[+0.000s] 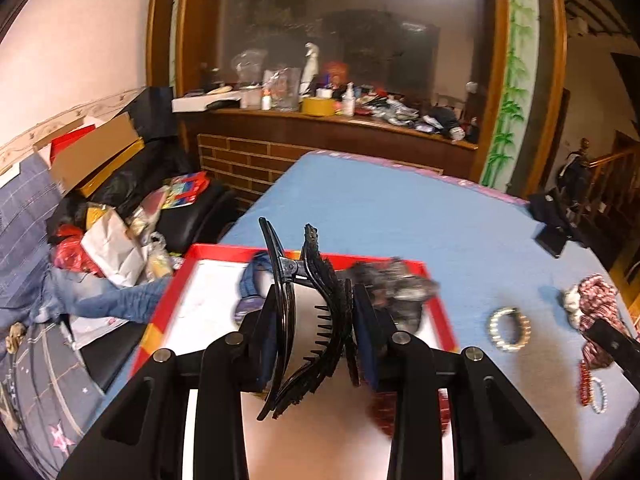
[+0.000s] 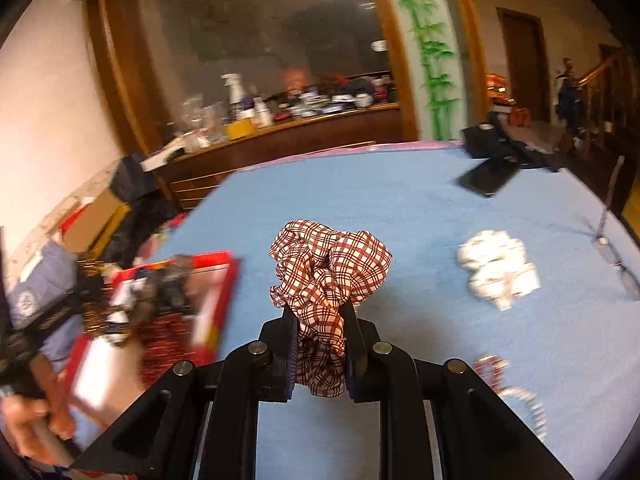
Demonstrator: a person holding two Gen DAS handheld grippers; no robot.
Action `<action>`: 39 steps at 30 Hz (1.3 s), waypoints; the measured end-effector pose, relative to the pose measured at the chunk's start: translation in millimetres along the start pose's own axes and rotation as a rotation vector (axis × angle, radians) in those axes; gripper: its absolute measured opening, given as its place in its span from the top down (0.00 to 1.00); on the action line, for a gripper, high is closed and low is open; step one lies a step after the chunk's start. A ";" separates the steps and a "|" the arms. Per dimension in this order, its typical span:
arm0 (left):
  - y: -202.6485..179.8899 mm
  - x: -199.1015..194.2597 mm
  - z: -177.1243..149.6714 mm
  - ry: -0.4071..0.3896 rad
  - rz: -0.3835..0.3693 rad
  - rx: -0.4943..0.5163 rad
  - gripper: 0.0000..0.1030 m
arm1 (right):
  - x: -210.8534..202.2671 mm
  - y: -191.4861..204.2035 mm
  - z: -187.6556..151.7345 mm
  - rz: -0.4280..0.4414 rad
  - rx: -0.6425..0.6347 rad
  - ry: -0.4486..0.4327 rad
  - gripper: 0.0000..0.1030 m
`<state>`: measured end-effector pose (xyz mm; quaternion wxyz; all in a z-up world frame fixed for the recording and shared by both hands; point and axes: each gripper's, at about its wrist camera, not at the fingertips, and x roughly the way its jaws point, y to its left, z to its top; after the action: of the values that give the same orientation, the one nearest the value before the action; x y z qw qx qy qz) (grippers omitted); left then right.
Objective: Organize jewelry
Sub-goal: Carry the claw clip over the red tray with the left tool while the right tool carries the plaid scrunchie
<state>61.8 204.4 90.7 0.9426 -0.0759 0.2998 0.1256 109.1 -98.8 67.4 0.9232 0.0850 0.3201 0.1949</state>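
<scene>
Item one: my left tongs (image 1: 316, 320), clamped on a black hair claw clip (image 1: 304, 312) whose teeth show between the pads; the clip hangs above the red-rimmed tray (image 1: 434, 280), which lies on the blue-covered surface (image 1: 380, 208). In the tray: a blue band (image 1: 250, 280) at ten o'clock of the clip and a dark, blurred heap of accessories (image 1: 396, 284) at two o'clock, up against the tray's far rim. Item two: my right tongs (image 2: 320, 344), closed tight on a red-and-white plaid scrunchie (image 2: 328, 272), the fabric bunched above the pads and a fold trailing below them. Item three, loose on the surface: a pale beaded bracelet (image 1: 509, 330) at three o'clock of the tray; a white scrunchie (image 2: 496, 272) at three o'clock of the plaid one; a red bead strand (image 1: 586, 380) and a small white bead ring (image 1: 599, 394) just beside it, near the right edge. A dark phone (image 2: 490, 176) lies at the far right corner.
</scene>
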 end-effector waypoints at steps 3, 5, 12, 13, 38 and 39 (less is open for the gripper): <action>18.6 7.8 -1.1 0.031 0.008 -0.021 0.69 | 0.9 34.2 -6.1 0.082 -0.019 0.025 0.80; 29.6 11.8 -2.0 0.048 0.011 -0.031 0.68 | 4.3 59.7 -11.0 0.136 -0.038 0.053 0.80; 49.2 22.9 -6.2 0.097 0.013 -0.063 0.68 | 42.7 139.0 -31.4 0.250 -0.089 0.175 0.80; 50.5 24.4 -6.9 0.103 0.017 -0.063 0.69 | 46.8 143.2 -33.9 0.246 -0.097 0.179 0.80; 63.7 47.3 -16.8 0.188 -0.001 -0.134 0.68 | 86.3 159.4 -68.7 0.228 -0.228 0.270 0.77; 66.3 47.9 -16.8 0.191 -0.015 -0.152 0.68 | 86.7 158.5 -68.4 0.228 -0.223 0.273 0.77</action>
<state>71.7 273.4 44.6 0.9023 -0.1611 0.3771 0.1331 80.3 83.4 10.3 0.8468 -0.0092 0.4071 0.3423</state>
